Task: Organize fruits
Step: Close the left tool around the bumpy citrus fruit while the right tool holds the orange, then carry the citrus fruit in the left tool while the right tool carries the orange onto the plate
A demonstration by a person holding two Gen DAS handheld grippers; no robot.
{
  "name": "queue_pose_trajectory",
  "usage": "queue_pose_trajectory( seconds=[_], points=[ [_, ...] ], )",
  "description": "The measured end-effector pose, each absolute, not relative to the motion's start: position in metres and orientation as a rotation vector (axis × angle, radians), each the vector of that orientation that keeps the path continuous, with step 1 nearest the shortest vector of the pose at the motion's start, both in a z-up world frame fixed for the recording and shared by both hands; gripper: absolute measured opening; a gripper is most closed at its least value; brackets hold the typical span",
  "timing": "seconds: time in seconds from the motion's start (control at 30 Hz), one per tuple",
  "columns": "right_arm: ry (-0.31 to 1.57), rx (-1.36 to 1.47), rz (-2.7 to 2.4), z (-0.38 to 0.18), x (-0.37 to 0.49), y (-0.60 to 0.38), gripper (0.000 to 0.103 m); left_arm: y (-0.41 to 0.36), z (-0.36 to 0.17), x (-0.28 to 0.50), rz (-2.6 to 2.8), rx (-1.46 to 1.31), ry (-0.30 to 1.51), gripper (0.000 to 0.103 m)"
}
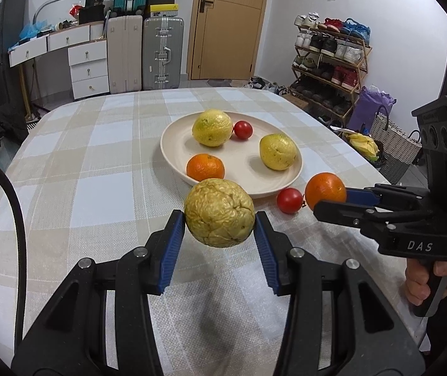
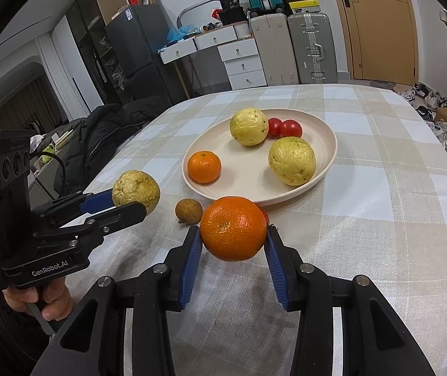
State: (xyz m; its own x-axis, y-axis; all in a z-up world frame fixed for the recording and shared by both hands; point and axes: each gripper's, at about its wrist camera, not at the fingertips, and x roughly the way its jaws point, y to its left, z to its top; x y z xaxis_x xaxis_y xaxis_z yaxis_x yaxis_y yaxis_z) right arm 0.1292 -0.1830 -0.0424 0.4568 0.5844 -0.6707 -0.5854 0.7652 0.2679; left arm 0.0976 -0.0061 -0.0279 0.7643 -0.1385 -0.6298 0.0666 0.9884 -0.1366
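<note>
"DAS" on right tool (image 1: 330,202), "GenRobot.AI" on left tool (image 2: 129,203)

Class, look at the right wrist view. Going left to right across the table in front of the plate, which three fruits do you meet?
Wrinkled yellow-green fruit held in the left gripper → small brown fruit lying on the tablecloth → large orange held in the right gripper.

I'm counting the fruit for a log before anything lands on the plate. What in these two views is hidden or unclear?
- Left wrist view: the wrinkled yellow fruit in the left gripper covers the table directly behind it; the small brown fruit shows only in the right wrist view.
- Left wrist view: one tomato shows on the plate; the right wrist view shows two.
- Right wrist view: the orange in the right gripper nearly hides a tomato on the table.
</note>
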Motion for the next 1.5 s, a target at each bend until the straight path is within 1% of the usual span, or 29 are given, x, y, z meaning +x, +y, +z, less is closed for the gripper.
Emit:
queue_pose_trajectory(
  seconds=[0.47, 0.73, 1.03, 1.5],
  points=[
    [0.799, 0.025, 0.717, -0.038, 0.137, -0.185, 0.042, -0.018, -0.026, 0.106, -0.129, -0.097, 0.69, 0.043],
    [0.791, 0.029, 0.702, -0.035, 0.153, -0.181, 0.042, -0.027, -0.027, 0.128, -0.144, -0.107, 0.685, 0.043],
    [0.824, 0.049, 0.69, -0.037, 0.173, -0.181, 0.042, -0.034, -0.031, 0.154, -0.146, -0.107, 0.686, 0.043],
    [0.848, 0.007, 0.664, -0.042, 0.19, -0.173, 0.042, -0.037, -0.041, 0.179, -0.136, -0.086, 0.704, 0.043]
  ],
)
